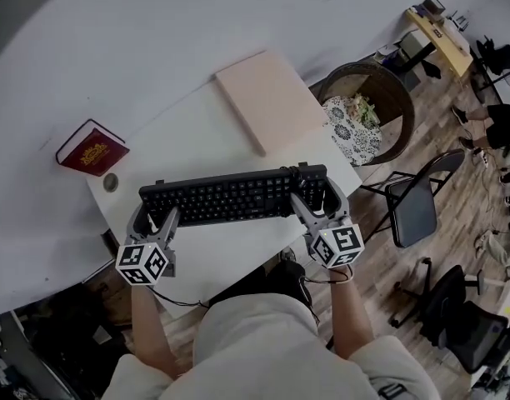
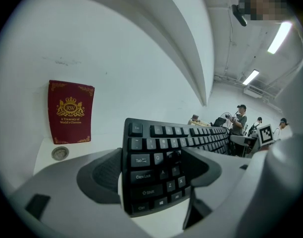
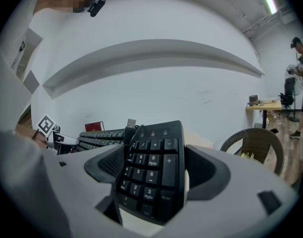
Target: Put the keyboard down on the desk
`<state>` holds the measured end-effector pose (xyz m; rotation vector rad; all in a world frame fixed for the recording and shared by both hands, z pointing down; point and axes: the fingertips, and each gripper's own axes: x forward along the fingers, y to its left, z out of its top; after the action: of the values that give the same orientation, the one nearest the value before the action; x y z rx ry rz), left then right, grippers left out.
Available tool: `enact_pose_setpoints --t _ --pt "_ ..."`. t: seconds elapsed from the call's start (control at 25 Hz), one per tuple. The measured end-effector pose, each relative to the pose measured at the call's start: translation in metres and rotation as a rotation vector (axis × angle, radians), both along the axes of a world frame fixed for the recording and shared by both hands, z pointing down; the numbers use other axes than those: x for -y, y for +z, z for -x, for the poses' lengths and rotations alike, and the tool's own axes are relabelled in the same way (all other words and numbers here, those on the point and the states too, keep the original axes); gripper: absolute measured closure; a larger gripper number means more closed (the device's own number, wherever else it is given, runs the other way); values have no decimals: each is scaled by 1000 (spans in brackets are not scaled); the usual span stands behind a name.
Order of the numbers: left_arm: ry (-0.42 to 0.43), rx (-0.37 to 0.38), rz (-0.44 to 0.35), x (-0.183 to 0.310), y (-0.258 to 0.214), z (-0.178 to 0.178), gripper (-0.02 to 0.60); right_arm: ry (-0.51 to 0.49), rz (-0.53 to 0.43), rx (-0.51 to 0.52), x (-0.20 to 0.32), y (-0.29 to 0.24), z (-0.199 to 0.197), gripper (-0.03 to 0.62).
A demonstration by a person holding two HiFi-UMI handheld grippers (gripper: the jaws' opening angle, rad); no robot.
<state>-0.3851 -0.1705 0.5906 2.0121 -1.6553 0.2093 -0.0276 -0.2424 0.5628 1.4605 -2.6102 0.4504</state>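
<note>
A black keyboard (image 1: 230, 197) lies lengthwise across the middle of the white desk (image 1: 188, 132), held at both ends. My left gripper (image 1: 155, 215) is shut on its left end, and in the left gripper view the jaws of the left gripper (image 2: 154, 175) clamp the keyboard (image 2: 176, 140) around the Tab and Shift keys. My right gripper (image 1: 317, 197) is shut on the number-pad end. In the right gripper view the keyboard (image 3: 151, 148) sits between the jaws of the right gripper (image 3: 154, 175), with its USB plug (image 3: 131, 123) loose on top. I cannot tell whether the keyboard touches the desk.
A red book (image 1: 92, 148) leans at the desk's far left by the wall, with a small round metal disc (image 1: 111, 182) beside it. A beige board (image 1: 267, 100) lies at the back right. A wicker chair (image 1: 380, 107) and a folding chair (image 1: 413, 207) stand right of the desk.
</note>
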Motion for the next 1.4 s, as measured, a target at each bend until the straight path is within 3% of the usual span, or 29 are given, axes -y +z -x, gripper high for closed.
enact_pose_setpoints --t 0.76,1.4 --pt "78 9 157 22 60 -4 210 81 188 3 -5 75 -9 210" --pt "97 21 230 20 87 -3 210 93 294 7 -14 109 -8 212"
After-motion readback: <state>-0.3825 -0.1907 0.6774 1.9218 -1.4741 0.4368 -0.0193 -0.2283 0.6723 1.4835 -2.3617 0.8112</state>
